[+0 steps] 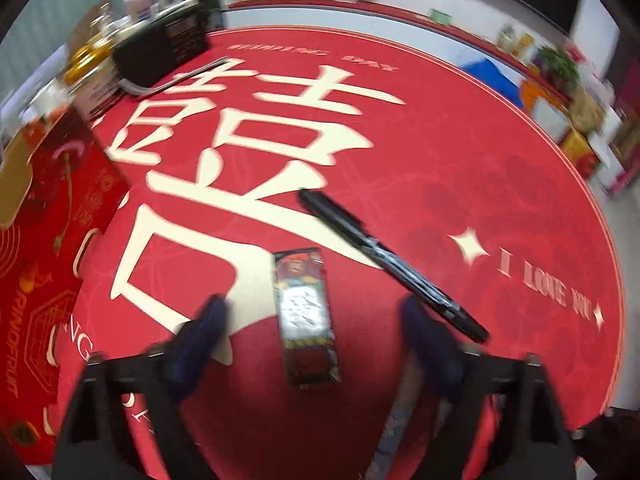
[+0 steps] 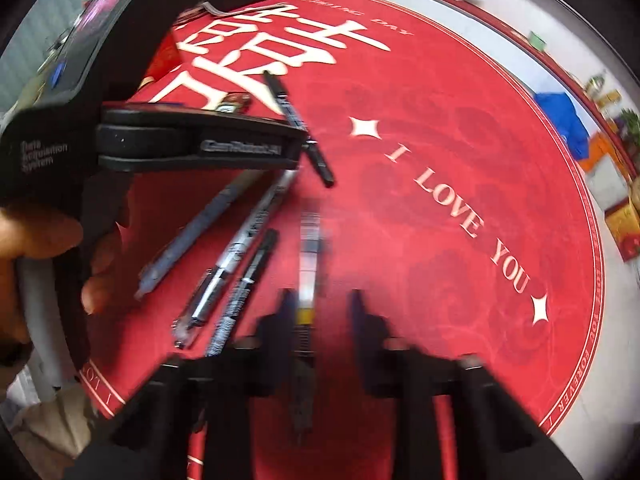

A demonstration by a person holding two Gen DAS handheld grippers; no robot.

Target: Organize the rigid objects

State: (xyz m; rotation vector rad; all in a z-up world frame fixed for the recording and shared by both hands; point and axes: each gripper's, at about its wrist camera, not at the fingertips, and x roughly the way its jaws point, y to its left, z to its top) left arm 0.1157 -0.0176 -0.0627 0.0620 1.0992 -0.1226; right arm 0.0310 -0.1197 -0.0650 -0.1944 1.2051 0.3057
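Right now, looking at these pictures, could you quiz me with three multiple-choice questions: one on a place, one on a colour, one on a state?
1. Where does the small printed pack lie?
A) between the fingers of the left tool
B) on a chair
C) on the floor

2. What colour is the round mat?
A) blue
B) red
C) green

3. How is the left tool?
A) shut on a spoon
B) open
C) shut on a cup

Answers: 1 A, the pack sits in the gap between both fingers; 2 B, red with pale lettering; 3 B, its fingers are spread wide apart.
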